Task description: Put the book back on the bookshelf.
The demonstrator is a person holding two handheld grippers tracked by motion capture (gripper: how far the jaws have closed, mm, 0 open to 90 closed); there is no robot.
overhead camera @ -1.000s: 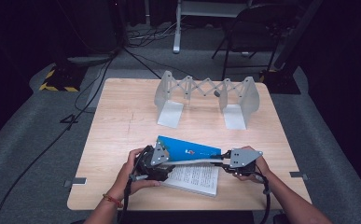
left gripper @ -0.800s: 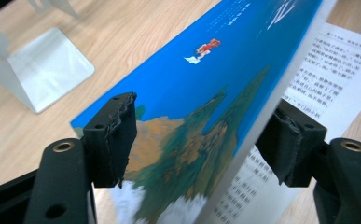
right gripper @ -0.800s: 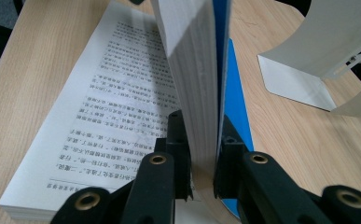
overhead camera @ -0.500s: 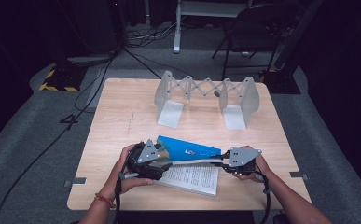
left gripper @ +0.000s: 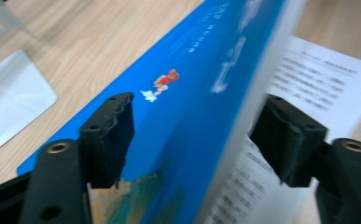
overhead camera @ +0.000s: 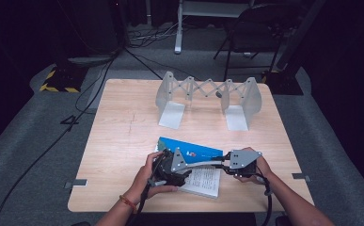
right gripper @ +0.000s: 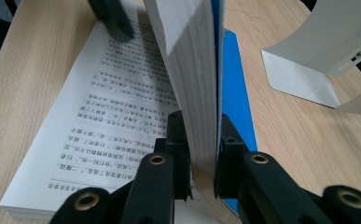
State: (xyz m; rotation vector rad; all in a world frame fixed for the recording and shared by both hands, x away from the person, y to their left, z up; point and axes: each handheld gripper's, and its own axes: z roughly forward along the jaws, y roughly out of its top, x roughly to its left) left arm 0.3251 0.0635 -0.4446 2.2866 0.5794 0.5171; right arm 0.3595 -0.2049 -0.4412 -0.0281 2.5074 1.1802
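Observation:
An open book lies near the table's front edge, with printed pages [overhead camera: 203, 181] facing up and a blue cover [overhead camera: 193, 149] behind. My right gripper [overhead camera: 224, 165] is shut on a lifted wad of pages and the cover, held upright [right gripper: 201, 140]. My left gripper [overhead camera: 185, 165] comes in from the left. Its jaws straddle that raised part [left gripper: 197, 126], with the blue cover [left gripper: 192, 93] and the page edge between them. They have just been closing and still stand apart. One of its fingers [right gripper: 113, 18] is seen across the page in the right gripper view.
A white expandable bookend rack [overhead camera: 208, 96] stands at the back middle of the wooden table [overhead camera: 123, 141]. Its flat foot [left gripper: 10, 93] lies left of the book, and one curved end [right gripper: 318, 56] rises close on the right. Cables trail off the table's front.
My left gripper drew back to the left, then moved right onto the raised part of the book. The right gripper has kept its hold and not moved.

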